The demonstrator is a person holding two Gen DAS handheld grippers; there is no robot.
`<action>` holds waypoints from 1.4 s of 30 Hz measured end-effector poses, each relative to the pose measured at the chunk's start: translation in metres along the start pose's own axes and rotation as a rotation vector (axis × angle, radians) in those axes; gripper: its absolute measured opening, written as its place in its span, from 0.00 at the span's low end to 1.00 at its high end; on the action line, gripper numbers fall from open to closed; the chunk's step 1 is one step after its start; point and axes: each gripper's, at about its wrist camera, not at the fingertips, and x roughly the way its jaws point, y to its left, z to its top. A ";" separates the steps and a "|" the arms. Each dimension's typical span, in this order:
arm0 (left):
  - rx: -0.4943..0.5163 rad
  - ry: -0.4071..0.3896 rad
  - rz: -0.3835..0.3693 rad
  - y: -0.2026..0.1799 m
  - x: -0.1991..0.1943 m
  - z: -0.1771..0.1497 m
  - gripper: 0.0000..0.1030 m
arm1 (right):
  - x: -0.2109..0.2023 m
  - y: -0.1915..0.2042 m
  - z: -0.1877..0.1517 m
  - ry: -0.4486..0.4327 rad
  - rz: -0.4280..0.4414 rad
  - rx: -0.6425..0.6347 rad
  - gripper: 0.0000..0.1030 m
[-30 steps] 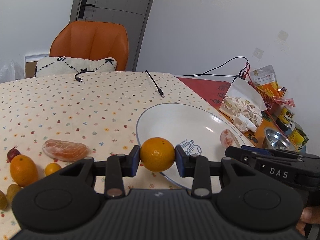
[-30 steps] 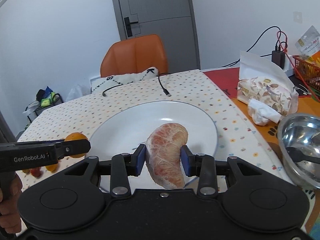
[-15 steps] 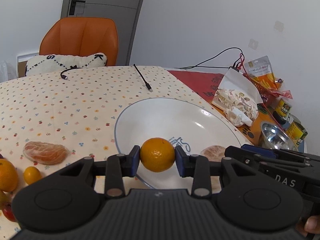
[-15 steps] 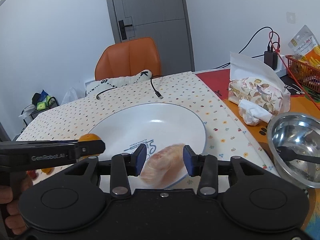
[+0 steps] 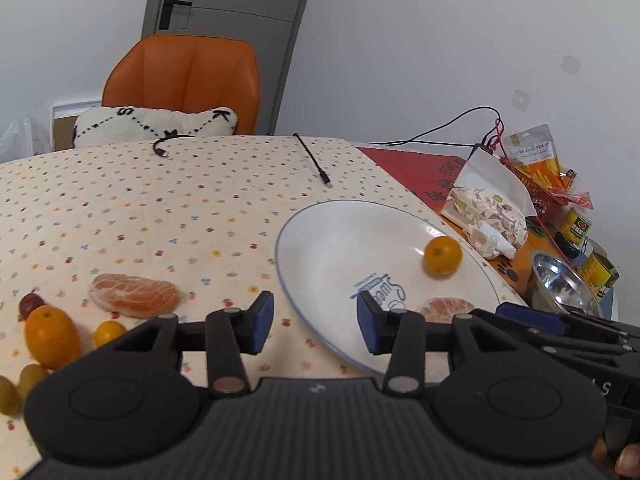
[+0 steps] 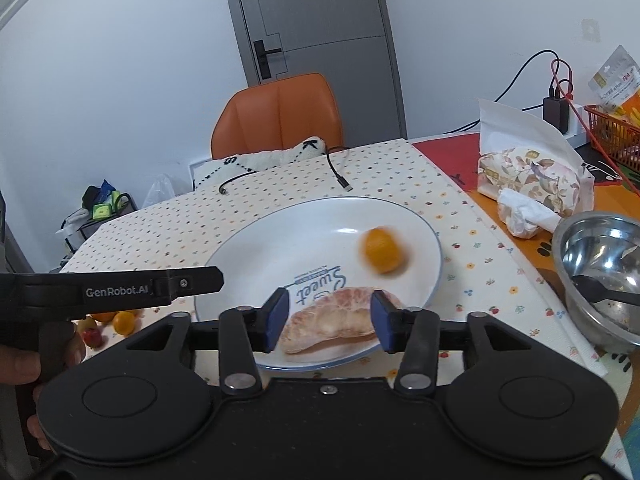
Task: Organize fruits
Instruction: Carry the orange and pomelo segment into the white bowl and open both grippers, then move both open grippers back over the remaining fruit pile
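On the surface [image 5: 120, 208] I see the plate [image 5: 320, 232]; in it lie a small orange [image 5: 442, 255] and, nearer to me, a peeled segment [image 6: 336, 324]. Left of the plate lies another segment [image 5: 136, 295], and the metal bowl [image 6: 592, 248] stands at its right.

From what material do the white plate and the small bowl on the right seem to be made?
The white plate looks like glazed ceramic: smooth and glossy, with a thin blue rim line and printed lettering. The small bowl looks like polished metal, probably stainless steel: silver, with mirror-like reflections inside.
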 end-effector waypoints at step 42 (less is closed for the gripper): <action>-0.130 -0.093 0.234 0.101 -0.112 -0.042 0.85 | 0.002 0.086 -0.006 0.005 0.203 -0.120 1.00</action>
